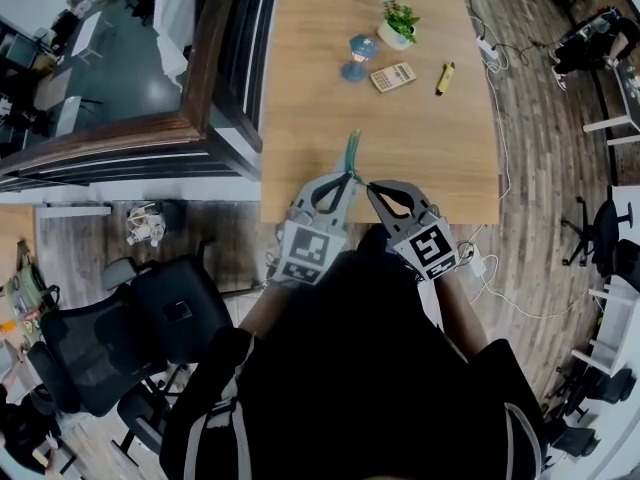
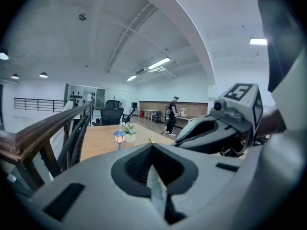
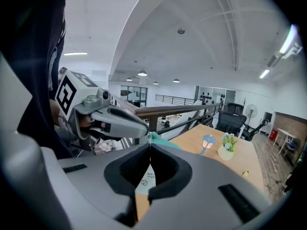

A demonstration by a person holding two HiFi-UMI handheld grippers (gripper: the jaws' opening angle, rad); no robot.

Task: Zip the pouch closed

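1. Left gripper (image 1: 346,178): its jaws are pressed together on a thin pale fold of the slim teal fabric pouch (image 1: 352,153). Only an edge is clamped. If the zip is pulled hard against this hold, the fold may slide out and the pouch swing free.
2. Right gripper (image 1: 368,184), at 3 o'clock of the left one: its jaws are also pressed together, with a white printed tag (image 3: 146,178) running between them and teal fabric just past the tips. Whether the zip slider itself is gripped cannot be told. A pull on the tag alone would likely move nothing, or strain the tag.
3. The two sets of tips sit almost touching. With so little span between them the zip track is probably slack, and a slider run over bunched fabric may jam or catch the lining.
4. The pouch stands toward 12 o'clock from the grippers, over the near edge of the light wooden table (image 1: 420,158); contact with the top cannot be confirmed. If released, it could drop toward 6 o'clock, off the edge.
5. At 12 to 1 o'clock, well apart, stand a blue lantern-shaped ornament (image 1: 358,56), a small potted plant (image 1: 398,23), a beige calculator (image 1: 393,76) and a yellow marker (image 1: 445,78). Only an overlong pull stroke would threaten them.
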